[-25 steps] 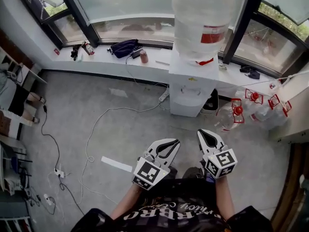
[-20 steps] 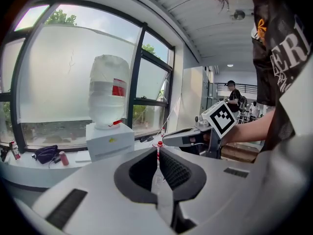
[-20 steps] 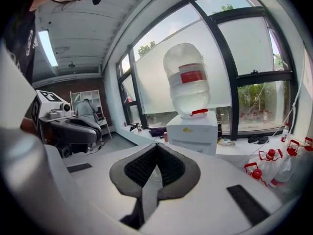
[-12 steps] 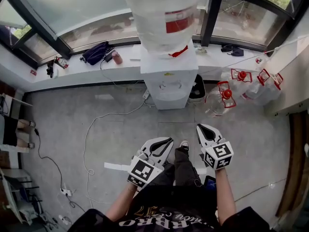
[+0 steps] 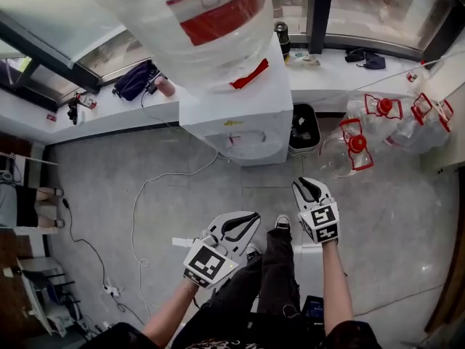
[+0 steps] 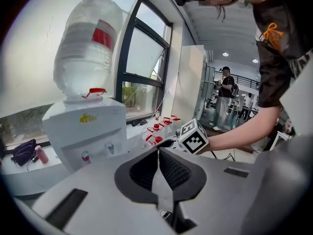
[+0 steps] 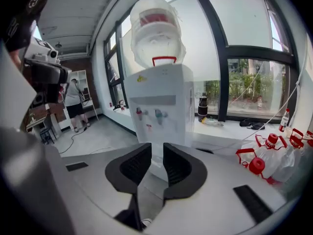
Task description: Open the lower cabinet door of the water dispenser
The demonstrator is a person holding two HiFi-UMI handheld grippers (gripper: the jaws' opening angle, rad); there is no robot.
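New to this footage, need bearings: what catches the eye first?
A huge upturned water bottle, red-labelled, sits on the white water dispenser at the top. Red-capped jugs cluster on the floor to its right. Below, the left gripper is shut; the right gripper, empty, has just been opening.

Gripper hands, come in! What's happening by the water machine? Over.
Left gripper shut, empty. Right gripper just opening, nothing between jaws. Water dispenser ahead, untouched. Jugs beside it, not blocking.
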